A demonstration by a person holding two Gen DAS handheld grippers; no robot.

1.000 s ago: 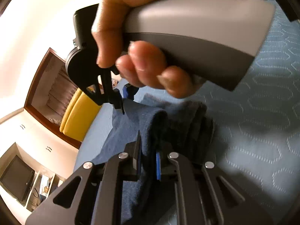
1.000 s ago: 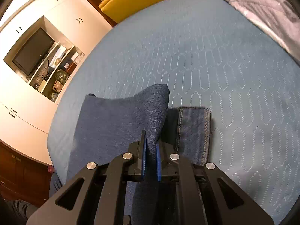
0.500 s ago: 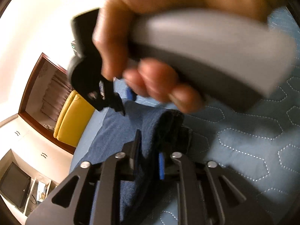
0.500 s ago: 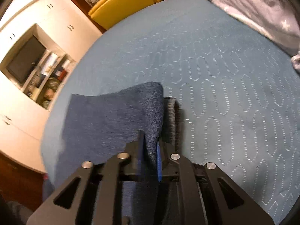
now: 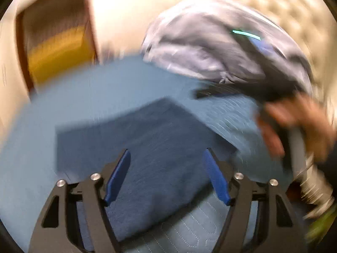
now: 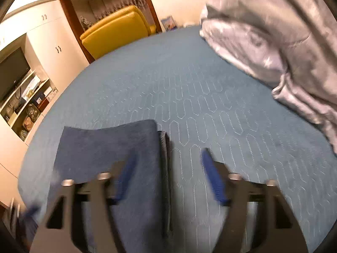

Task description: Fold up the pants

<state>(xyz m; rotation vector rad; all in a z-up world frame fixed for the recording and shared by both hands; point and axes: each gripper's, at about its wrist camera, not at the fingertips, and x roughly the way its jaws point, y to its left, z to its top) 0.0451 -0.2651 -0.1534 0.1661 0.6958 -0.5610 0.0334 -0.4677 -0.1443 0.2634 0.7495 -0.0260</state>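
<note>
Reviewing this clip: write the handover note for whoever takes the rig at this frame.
Left tongs: open, empty, above the pants; this view is motion-blurred.
Right tongs: open, empty, over the pants' right edge.
Pants lie folded in a flat rectangle on the blue bedspread; grey blanket bunched at the far side.
Done: fold laid down, nothing gripped.
Left: perhaps square the layered right edge, or one more fold.

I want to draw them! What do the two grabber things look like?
Each hand-held gripper, left and right, is a black frame with cut-out holes, silver round screws and two flat blue pads. The other one's handle looks grey in the person's hand.
</note>
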